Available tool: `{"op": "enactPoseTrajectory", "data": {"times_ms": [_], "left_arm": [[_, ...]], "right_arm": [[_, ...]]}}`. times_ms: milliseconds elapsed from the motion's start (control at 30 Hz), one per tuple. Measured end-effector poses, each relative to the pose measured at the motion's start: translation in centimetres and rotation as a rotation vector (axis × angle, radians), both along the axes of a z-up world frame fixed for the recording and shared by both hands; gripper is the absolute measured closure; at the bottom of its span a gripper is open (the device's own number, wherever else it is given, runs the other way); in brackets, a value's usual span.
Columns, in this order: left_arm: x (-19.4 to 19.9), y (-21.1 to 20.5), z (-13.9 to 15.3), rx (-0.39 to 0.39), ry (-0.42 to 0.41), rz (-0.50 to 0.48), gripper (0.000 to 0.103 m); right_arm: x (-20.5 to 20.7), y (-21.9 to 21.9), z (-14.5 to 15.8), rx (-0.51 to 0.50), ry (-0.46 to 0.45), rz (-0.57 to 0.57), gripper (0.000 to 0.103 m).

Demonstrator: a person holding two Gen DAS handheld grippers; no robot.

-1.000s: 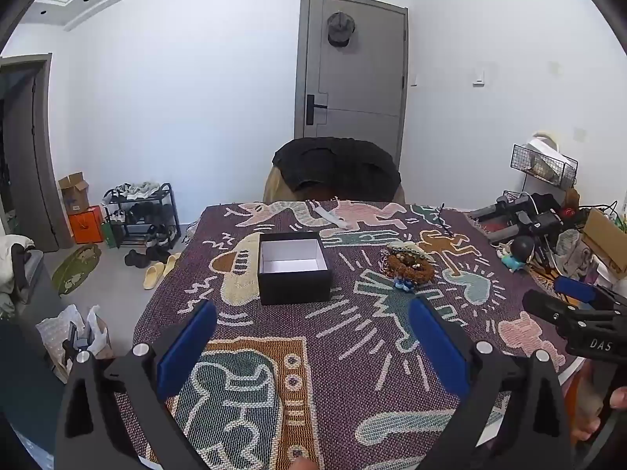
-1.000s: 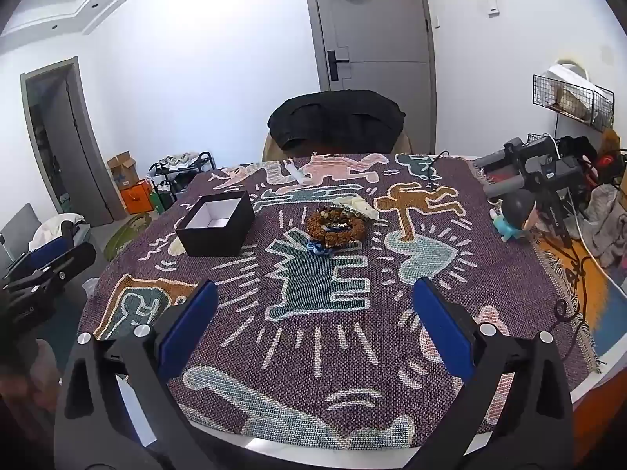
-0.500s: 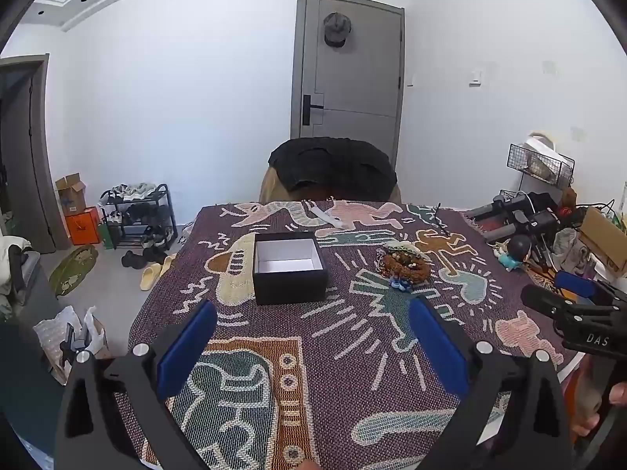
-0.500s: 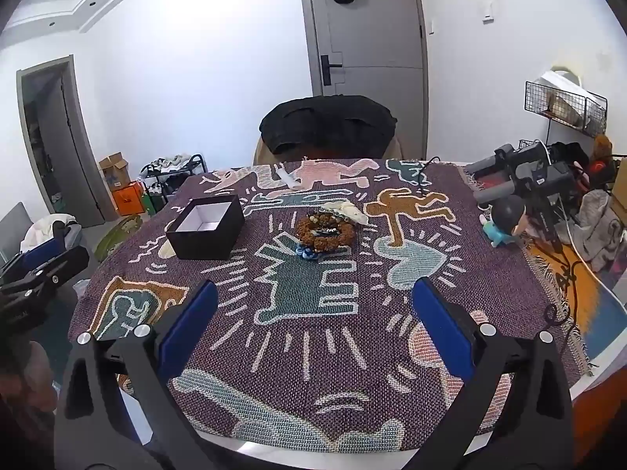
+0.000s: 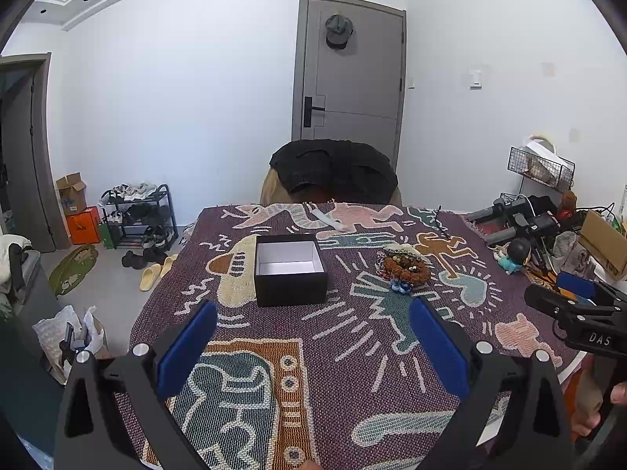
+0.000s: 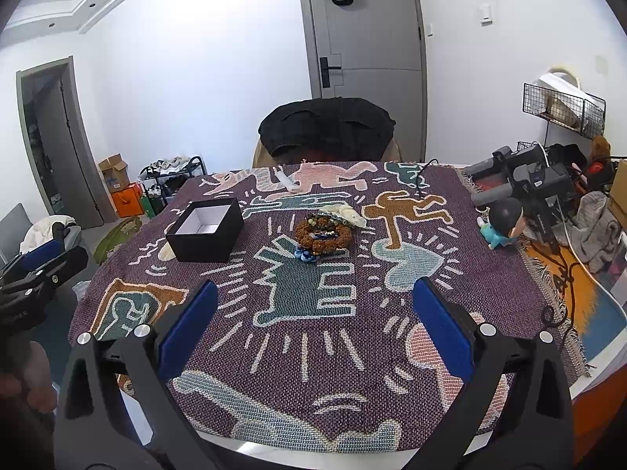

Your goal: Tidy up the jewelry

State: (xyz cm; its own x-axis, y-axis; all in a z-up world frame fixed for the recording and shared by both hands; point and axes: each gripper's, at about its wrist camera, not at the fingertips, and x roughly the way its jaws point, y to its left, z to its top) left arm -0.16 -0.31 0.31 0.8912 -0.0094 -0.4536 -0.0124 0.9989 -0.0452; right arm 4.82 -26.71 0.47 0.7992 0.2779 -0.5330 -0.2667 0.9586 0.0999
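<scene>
An open black box with a white inside (image 5: 290, 270) (image 6: 205, 231) stands on the patterned cloth. To its right lies a pile of beaded bracelets (image 5: 404, 270) (image 6: 323, 233), brown beads on top, blue ones at the front, a pale piece behind. My left gripper (image 5: 312, 346) is open and empty, above the near edge of the table, well short of the box. My right gripper (image 6: 315, 327) is open and empty, above the near edge, short of the pile. Each gripper shows at the edge of the other's view.
A purple woven cloth (image 6: 313, 333) covers the table. A small doll (image 6: 501, 223) and camera gear (image 6: 525, 180) sit at the right. A chair with a black jacket (image 5: 333, 170) stands behind the table. A shoe rack (image 5: 137, 211) and boxes stand on the floor at left.
Both grippers have drawn back and risen slightly, so the box and the bracelets look a little farther away. Both stay open and empty.
</scene>
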Motion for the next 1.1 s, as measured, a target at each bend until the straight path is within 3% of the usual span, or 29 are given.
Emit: {"op": "enactPoseTrajectory", "data": {"times_ms": [1100], "left_arm": [[-0.08,0.45,0.26,-0.006,-0.006,0.010,0.008]], "right_arm": [[0.08,-0.24,-0.18,0.014,0.017,0.008,0.004]]}}
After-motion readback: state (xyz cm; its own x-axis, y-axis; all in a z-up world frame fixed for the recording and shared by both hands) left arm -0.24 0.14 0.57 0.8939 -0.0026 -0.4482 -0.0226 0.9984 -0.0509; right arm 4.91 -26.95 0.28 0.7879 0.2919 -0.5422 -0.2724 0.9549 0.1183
